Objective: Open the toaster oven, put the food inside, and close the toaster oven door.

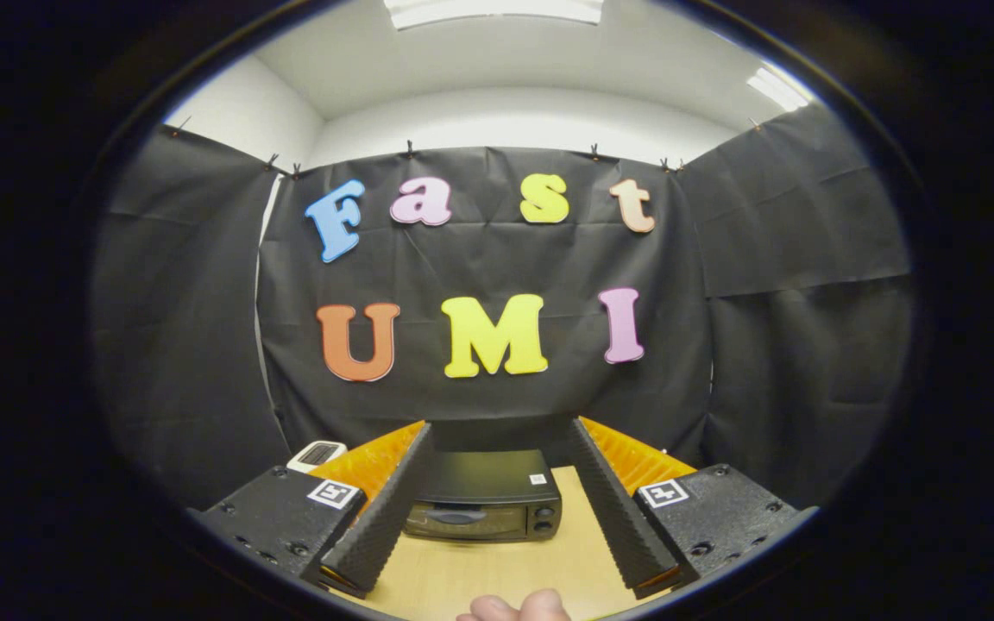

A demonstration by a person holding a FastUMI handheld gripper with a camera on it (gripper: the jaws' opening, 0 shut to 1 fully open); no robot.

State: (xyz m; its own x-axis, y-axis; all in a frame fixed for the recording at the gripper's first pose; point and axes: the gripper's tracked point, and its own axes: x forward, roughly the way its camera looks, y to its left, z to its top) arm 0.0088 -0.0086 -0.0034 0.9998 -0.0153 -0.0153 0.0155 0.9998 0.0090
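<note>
- Now the gripper (pixel 497 457) is open, holding nothing, its fingers (pixel 385 509) wide apart.
- Between them, the toaster oven (pixel 484 500) stands closed on the wooden table (pixel 497 578).
- Its small white label (pixel 537 479) is too small to read.

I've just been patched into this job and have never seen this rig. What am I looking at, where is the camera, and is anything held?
There is no robot arm: a person carries a two-finger gripper, and the camera rides on it, looking forward along the fingers. The fingers are spread apart with nothing between them. Beyond them, on the wooden table, stands the toaster oven with its door shut. A small white device sits to its left. A fingertip shows nearest the camera. I cannot make out any food.
</note>
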